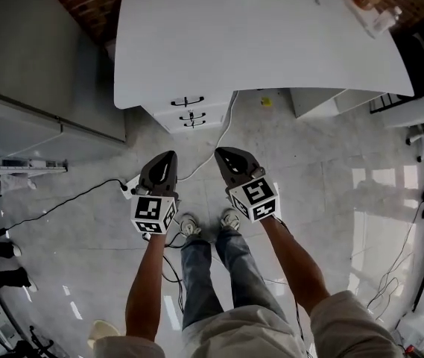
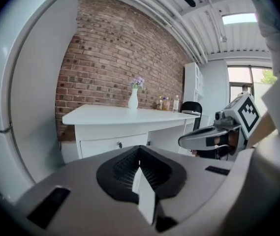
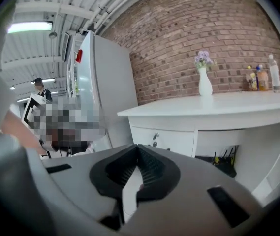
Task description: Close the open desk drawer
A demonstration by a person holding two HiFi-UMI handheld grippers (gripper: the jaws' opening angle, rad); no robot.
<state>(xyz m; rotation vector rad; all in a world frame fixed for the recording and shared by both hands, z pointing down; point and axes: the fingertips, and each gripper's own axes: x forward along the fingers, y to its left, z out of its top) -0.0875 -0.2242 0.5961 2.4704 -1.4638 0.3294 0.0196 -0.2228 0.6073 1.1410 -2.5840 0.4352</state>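
Left gripper (image 1: 166,157) and right gripper (image 1: 224,155) are carried side by side in front of the standing person, both aimed at the white bench (image 1: 271,43). The jaws of each are closed flat together with nothing between them, as each gripper view confirms. In my judgement this is an approach posture: closed jaws make a blunt pushing face, which suits shoving a drawer front home without gripping its handle. The drawer stack (image 1: 189,110) sits under the bench's left end, straight ahead of the left jaws and ahead and to the left of the right jaws, well apart from both, so no contact is made. Three dark handles show on it in the head view. Its fronts stand out past the bench edge there, but the bench top hides the drawer bodies, so which drawer is open, and by how much, cannot be settled. In the left gripper view one drawer front (image 2: 112,144) shows with a small knob, and its gap to the frame is too fine to read. A vase (image 3: 204,85) stands on the bench far beyond the jaws, cut off at the head view's top edge. A cable (image 1: 219,136) trails across the floor between the jaws and the drawers and could snag a foot.
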